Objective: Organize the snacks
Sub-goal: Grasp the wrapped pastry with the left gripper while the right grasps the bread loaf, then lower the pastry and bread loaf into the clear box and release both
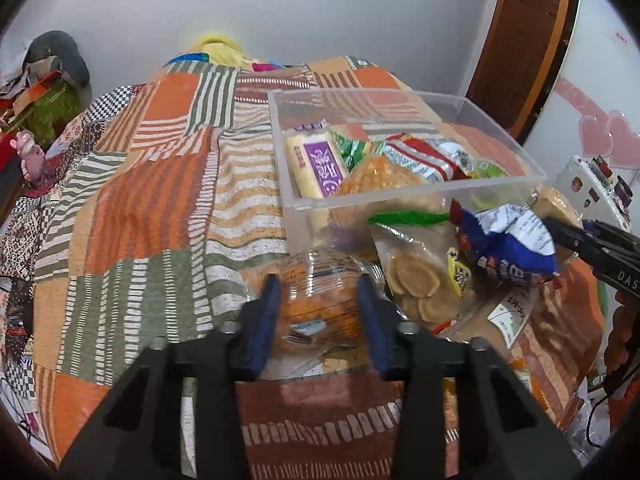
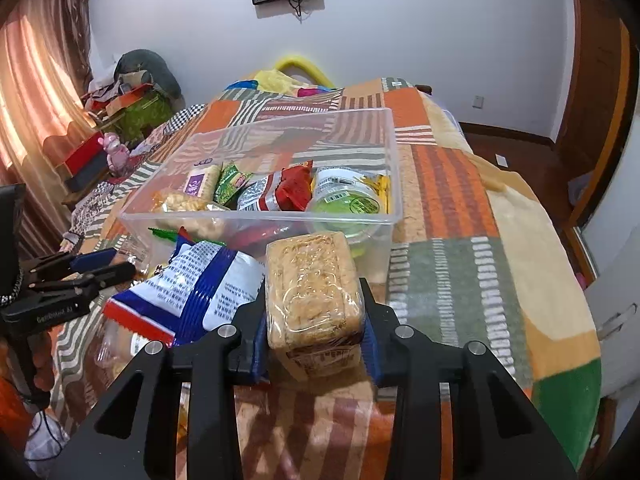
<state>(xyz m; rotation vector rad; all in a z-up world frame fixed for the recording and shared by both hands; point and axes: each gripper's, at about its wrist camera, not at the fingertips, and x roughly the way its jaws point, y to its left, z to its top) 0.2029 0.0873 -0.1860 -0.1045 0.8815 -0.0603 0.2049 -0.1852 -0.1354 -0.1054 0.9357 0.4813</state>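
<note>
Two grippers each clamp a snack beside the clear bin (image 2: 394,168) on the patchwork bedspread (image 1: 160,200).

The right gripper (image 2: 314,312) pinches a wrapped noodle block (image 2: 312,284) just in front of the bin's near wall, the block's long axis running from the fingers toward the bin. The left gripper (image 1: 318,300) squeezes a clear packet of orange snacks (image 1: 316,304) at the bin's near corner; its long axis cannot be made out. A blue-and-white bag (image 2: 200,284) lies between them, before the bin.
</note>
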